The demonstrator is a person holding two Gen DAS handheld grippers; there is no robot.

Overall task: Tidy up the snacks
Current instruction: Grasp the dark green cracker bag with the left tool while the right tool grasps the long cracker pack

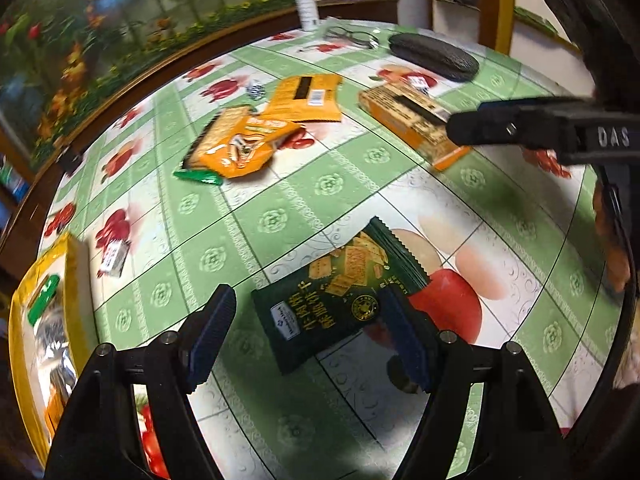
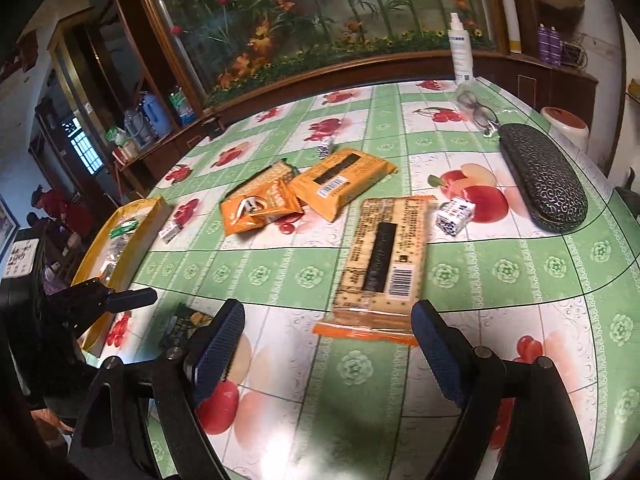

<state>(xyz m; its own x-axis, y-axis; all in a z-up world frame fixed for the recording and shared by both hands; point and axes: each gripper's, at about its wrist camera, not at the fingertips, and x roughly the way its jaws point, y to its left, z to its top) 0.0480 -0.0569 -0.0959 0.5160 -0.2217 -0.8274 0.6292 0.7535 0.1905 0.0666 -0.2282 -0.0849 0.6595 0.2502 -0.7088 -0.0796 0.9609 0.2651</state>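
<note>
The left claw (image 1: 306, 336) hangs with its fingers spread apart over a dark green cracker packet (image 1: 340, 292) lying flat on the desk (image 1: 280, 216); nothing is clamped. The right claw (image 2: 328, 344) is likewise spread wide, empty, with a long orange biscuit packet (image 2: 384, 256) lying just ahead between its fingertips.

Further out lie two more orange packets, one crumpled (image 2: 260, 208) and one flat with a barcode (image 2: 344, 180), overlapping at their edges. Small wrapped sweets (image 2: 454, 214) sit near the long packet. A yellow tray (image 2: 120, 248) at the desk's left edge holds some wrapped items, too blurred to identify. Toward the far right side are a black glasses case (image 2: 544, 180), spectacles (image 2: 478, 112) and a white spray bottle (image 2: 462, 48), well apart from both claws.
</note>
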